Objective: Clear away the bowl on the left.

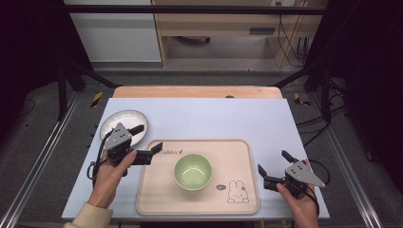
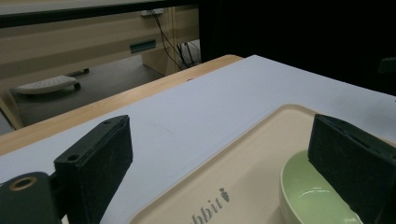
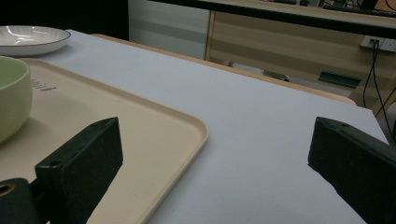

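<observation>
A light green bowl (image 1: 193, 171) sits in the middle of a beige tray (image 1: 157, 197) with a rabbit drawing. A white plate (image 1: 124, 120) lies on the table behind the tray's left corner. My left gripper (image 1: 147, 138) hovers open over the plate's near edge and the tray's back left corner, with nothing between its jaws. In the left gripper view the bowl (image 2: 308, 196) is at lower right on the tray (image 2: 243, 154). My right gripper (image 1: 274, 162) is open just right of the tray, holding nothing. The right gripper view has the bowl (image 3: 11, 98), tray (image 3: 140, 126) and plate (image 3: 30, 38) at left.
A pale blue sheet (image 1: 218, 118) covers the table, with a wooden edge (image 1: 195, 91) at the back. Black frame bars and cables stand to both sides. A wooden desk (image 1: 223, 23) is beyond the table.
</observation>
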A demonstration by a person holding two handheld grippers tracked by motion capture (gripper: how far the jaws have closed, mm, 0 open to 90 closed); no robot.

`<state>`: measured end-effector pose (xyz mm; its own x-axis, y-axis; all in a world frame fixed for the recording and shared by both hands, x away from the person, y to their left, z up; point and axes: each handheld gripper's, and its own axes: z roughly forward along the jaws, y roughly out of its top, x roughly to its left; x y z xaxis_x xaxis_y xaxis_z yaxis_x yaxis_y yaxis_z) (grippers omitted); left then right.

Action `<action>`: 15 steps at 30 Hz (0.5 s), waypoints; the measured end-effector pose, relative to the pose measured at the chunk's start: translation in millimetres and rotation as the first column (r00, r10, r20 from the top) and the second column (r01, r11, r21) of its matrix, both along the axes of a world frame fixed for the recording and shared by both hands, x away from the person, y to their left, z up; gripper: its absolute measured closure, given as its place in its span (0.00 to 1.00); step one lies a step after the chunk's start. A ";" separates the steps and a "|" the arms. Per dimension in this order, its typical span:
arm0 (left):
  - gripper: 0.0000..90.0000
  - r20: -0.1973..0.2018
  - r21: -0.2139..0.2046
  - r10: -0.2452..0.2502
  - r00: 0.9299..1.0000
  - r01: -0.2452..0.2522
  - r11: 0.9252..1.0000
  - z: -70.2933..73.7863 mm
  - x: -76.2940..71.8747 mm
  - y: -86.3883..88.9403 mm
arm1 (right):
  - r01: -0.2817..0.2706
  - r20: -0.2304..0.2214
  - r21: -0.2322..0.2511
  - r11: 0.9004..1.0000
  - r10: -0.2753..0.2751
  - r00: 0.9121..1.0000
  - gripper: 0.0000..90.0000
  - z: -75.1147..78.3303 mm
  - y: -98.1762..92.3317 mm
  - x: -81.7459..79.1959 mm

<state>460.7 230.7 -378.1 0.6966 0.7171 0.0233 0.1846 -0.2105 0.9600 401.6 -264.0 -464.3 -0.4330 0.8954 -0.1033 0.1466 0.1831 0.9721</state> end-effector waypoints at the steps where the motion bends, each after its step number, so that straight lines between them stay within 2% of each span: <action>1: 0.07 0.000 -0.002 0.004 1.000 -0.004 1.000 -0.2 0.2 1.8 | 0.000 0.001 0.000 1.000 0.000 1.000 0.04 0.0 -0.1 0.0; 15: 0.07 -0.001 0.002 0.075 0.997 -0.075 0.997 -14.4 0.1 30.2 | -0.001 0.001 -0.003 1.000 0.001 1.000 0.04 -0.4 0.9 0.1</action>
